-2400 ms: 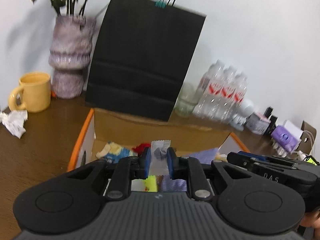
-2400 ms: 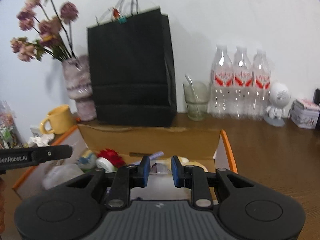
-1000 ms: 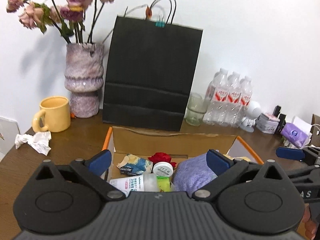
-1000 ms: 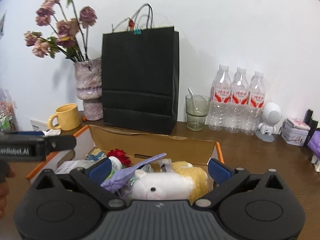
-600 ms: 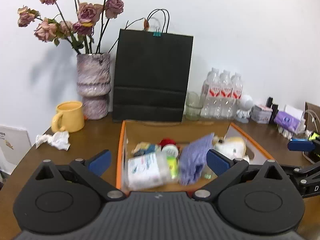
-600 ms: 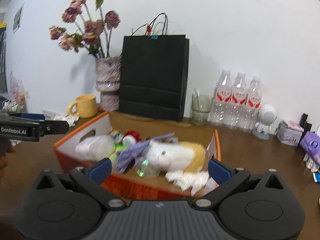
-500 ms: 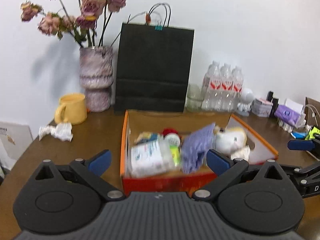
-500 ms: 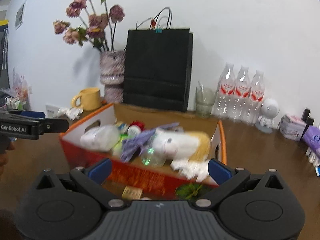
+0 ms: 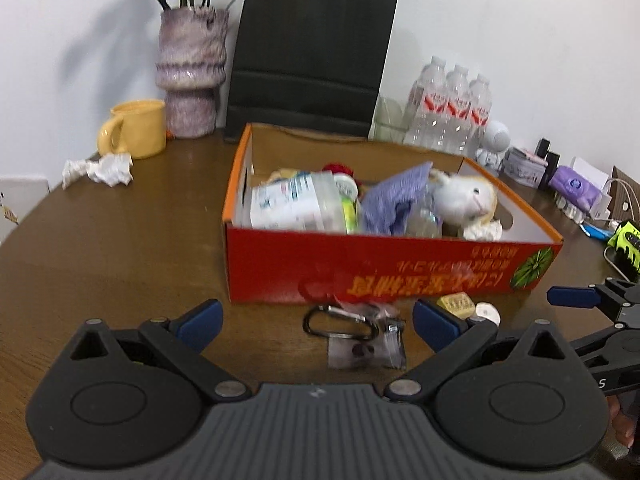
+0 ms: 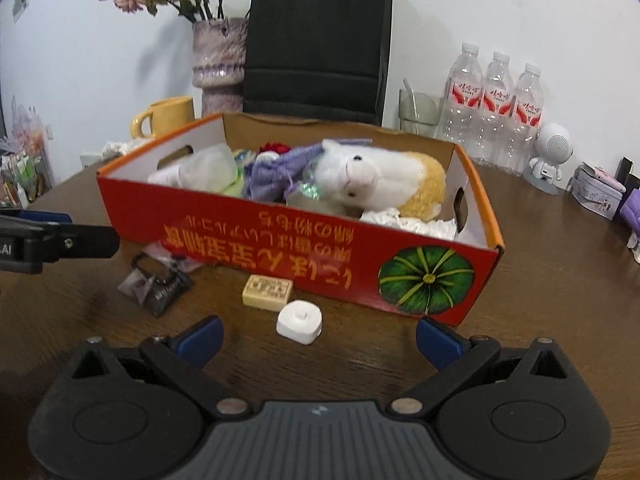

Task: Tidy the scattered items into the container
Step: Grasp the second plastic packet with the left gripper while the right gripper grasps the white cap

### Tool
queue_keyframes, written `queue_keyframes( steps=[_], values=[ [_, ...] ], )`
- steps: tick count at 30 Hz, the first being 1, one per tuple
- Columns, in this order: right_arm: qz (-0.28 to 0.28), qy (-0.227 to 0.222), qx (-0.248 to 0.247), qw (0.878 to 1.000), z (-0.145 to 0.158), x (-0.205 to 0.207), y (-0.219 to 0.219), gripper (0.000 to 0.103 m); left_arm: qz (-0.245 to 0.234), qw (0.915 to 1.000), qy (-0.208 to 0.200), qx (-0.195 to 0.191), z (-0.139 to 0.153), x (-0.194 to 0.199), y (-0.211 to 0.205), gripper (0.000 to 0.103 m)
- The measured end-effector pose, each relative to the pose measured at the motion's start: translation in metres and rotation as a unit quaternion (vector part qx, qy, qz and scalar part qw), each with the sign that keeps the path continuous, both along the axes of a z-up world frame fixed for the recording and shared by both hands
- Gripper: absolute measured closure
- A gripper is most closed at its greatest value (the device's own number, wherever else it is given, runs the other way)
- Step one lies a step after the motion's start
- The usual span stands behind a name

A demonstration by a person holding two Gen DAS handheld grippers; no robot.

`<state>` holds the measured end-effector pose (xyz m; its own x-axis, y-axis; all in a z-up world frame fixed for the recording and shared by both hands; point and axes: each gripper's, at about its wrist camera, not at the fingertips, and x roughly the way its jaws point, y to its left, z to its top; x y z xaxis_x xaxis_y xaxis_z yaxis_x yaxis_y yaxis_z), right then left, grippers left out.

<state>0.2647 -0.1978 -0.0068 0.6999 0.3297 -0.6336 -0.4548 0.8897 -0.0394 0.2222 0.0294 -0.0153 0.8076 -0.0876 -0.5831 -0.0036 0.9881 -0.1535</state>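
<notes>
Both my grippers, left (image 9: pixel 316 320) and right (image 10: pixel 318 334), are spread wide with nothing in them. The red box (image 10: pixel 280 236) mid-frame is stuffed: plush toy (image 10: pixel 376 180), purple cloth (image 10: pixel 276 168), plastic bottle (image 9: pixel 296 204), crumpled tissue (image 10: pixel 408 220). Lower centre, just in front of it on the table (image 10: pixel 560 300), lie a carabiner (image 9: pixel 336 322) (blurry), a tan block (image 10: pixel 267 287) and a white cap (image 10: pixel 299 322).

upside-down yellow characters on red box (image 10: pixel 280 232), "AI" on left tongs (image 10: pixel 60 246)

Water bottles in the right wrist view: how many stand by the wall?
3. The water bottles stand in a row right of the glass: left one, middle one, right one. More could be hidden behind them.
</notes>
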Motion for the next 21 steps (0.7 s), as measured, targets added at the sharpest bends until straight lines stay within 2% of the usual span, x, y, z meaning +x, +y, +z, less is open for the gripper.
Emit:
queue_keyframes(
  steps=[7, 12, 16, 21],
  values=[
    [-0.009, 0.000, -0.004, 1.000, -0.005, 0.002, 0.002, 0.000, -0.015, 0.9998, 0.012, 0.002, -0.010, 0.005, -0.008, 0.001],
    [-0.024, -0.007, 0.006, 1.000, -0.007, 0.005, 0.002, 0.001, -0.025, 0.9995, 0.017, 0.003, -0.013, 0.011, -0.013, 0.006],
    [-0.021, -0.011, 0.010, 1.000, -0.008, 0.008, 0.005, 0.008, -0.021, 0.9992, 0.033, 0.002, -0.020, 0.017, -0.013, 0.023],
    [-0.021, -0.007, 0.012, 1.000, -0.012, 0.013, 0.008, 0.019, -0.018, 0.9993, 0.033, 0.000, -0.023, 0.017, -0.010, 0.034]
  ],
)
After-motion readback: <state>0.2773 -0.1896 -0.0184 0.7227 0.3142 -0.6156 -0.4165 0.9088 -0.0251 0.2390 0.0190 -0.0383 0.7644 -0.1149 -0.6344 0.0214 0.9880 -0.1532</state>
